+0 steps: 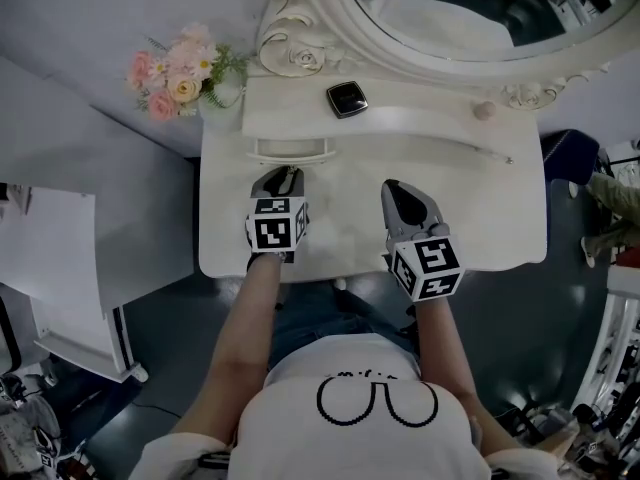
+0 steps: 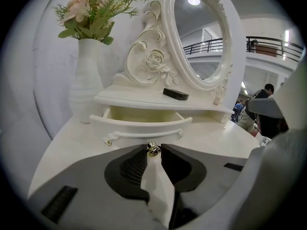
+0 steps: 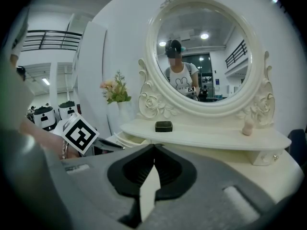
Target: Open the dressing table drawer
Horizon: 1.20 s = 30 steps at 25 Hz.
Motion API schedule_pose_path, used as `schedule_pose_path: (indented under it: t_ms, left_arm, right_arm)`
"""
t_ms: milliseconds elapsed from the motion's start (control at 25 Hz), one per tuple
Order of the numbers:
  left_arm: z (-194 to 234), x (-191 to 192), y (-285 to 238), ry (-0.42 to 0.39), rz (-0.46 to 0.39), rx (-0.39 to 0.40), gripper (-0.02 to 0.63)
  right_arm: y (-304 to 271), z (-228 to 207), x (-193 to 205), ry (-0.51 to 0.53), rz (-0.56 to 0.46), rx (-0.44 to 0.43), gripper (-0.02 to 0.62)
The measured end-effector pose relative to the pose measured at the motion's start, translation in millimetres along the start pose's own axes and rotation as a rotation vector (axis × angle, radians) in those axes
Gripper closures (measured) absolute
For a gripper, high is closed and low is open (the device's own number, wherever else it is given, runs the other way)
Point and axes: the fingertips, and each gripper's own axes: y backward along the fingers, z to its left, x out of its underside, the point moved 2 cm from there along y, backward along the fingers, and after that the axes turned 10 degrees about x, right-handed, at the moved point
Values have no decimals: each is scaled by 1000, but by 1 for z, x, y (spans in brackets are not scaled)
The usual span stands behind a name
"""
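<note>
Drawer [image 2: 142, 125]: partway out from under the shelf [image 2: 158, 99], pale inside on show. It sat at the left end of the table [image 1: 480, 218].
Knob [image 2: 153, 149]: small and gold, at the middle of the drawer front.
Left gripper [image 1: 287, 175]: jaws nipped on the knob, one dark pad on each side of it, reaching in from the table's front edge.
Right gripper [image 3: 153, 148]: jaws pressed together, nothing between them. It hung over the bare tabletop to the right of the left gripper, well apart from the drawer.
Box [image 1: 347, 99]: black, lying on top of the shelf, a little right of the drawer.
Mirror [image 3: 201, 56]: oval in a carved white frame, upright behind the shelf.
Vase [image 2: 85, 80]: white, with pink flowers [image 1: 180, 73], standing on the table just left of the drawer.
Person: close against the table's curved front edge, both forearms stretched out over it.
</note>
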Motion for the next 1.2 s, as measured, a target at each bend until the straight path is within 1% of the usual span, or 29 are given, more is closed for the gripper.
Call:
schedule_pose_path:
  t_ms: [160, 480, 800, 1040, 1200]
  left_arm:
    - [-4, 6, 8, 4, 0, -1, 517]
    - [-10, 16, 15, 5, -23, -20, 517]
    - [-15, 11, 30, -3, -27, -34, 509]
    - [-17, -10, 59, -31, -89, -61, 508]
    - [-13, -44, 80, -48, -174, -84, 509]
  right_arm:
    - [8, 6, 1, 11, 1, -16, 600]
    - [22, 5, 10, 22, 18, -18, 600]
    - [28, 4, 3, 22, -6, -25, 600]
    - [26, 6, -24, 24, -76, -30, 600]
    - [27, 9, -49, 10, -140, -34, 600]
